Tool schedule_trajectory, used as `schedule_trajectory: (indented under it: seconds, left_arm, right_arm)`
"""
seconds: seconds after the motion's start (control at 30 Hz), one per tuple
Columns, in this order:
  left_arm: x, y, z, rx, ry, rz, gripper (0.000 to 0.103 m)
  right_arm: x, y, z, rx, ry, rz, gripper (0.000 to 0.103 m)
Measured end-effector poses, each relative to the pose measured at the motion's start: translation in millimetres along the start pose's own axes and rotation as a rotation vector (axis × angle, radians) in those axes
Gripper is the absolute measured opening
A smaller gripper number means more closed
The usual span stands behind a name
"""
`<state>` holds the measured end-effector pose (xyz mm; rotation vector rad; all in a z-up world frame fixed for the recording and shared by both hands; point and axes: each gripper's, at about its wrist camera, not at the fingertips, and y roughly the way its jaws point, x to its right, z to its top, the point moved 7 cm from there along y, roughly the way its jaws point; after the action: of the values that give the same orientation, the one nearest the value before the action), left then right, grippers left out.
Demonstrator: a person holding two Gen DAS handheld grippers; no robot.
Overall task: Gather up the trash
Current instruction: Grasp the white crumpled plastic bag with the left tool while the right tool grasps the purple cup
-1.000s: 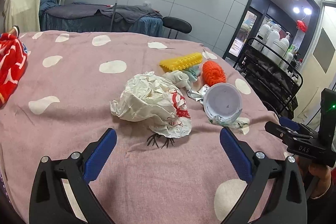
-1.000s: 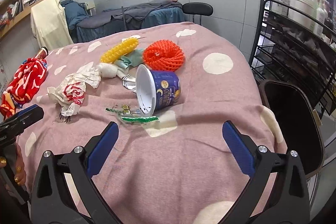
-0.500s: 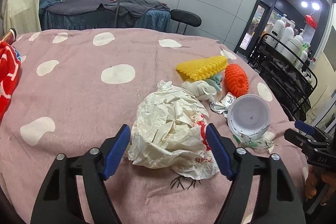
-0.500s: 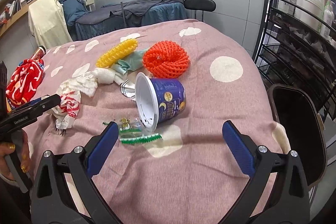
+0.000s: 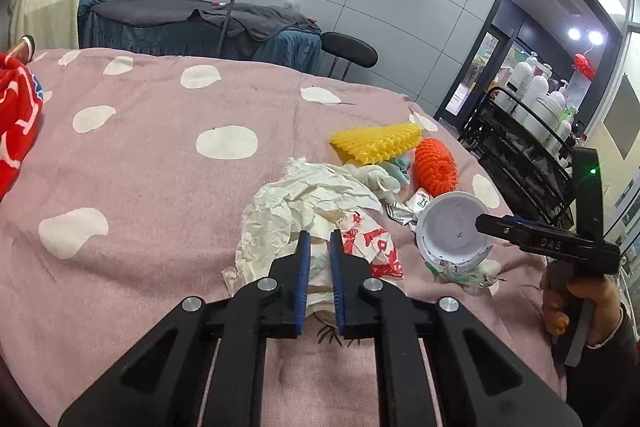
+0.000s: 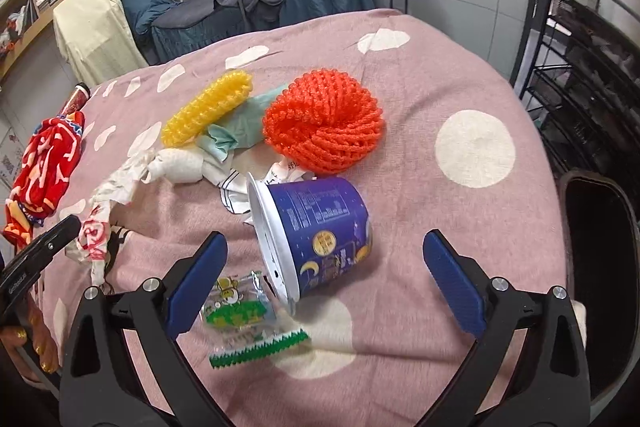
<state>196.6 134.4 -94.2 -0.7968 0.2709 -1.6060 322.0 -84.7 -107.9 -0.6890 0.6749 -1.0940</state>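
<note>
A crumpled white paper bag with red print (image 5: 296, 211) lies on the pink spotted bedcover (image 5: 160, 187). My left gripper (image 5: 319, 239) is shut on the bag's near part. A blue paper cup (image 6: 320, 231) lies on its side, mouth to the left; it also shows in the left wrist view (image 5: 454, 231). My right gripper (image 6: 324, 263) is open, its fingers on either side of the cup. A clear wrapper with green print (image 6: 244, 323) lies just in front of the cup.
Yellow foam net (image 6: 208, 109), orange foam net (image 6: 324, 125), a green scrap and a white wad (image 6: 180, 165) lie beyond the cup. A red patterned cloth (image 6: 44, 163) sits far left. A black bin (image 6: 596, 267) and a wire rack (image 5: 528, 147) stand off the bed's right edge.
My left gripper moved forward over the paper bag and closed on it. My right gripper moved forward and down until its open fingers bracket the blue cup.
</note>
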Motion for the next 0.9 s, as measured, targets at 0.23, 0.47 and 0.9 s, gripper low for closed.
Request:
schedule_trajectory:
  seconds: [0.23, 0.47, 0.9]
  left_arm:
    - [-2.1, -9.3, -1.4, 0.021, -0.017, 0.002, 0.009]
    - [-9.1, -11.8, 2.1, 0.048, -0.048, 0.015, 0.066]
    - [4.0, 19.7, -2.1, -0.047, -0.008, -0.022, 0.045]
  right_arm:
    - [1.3, 34.7, 0.7, -0.113, 0.033, 0.076, 0.074]
    - [9.4, 36.0, -4.1, -0.12, 0.092, 0.092, 0.023]
    - [5.9, -6.6, -1.5, 0.008, 0.07, 0.061, 0.012]
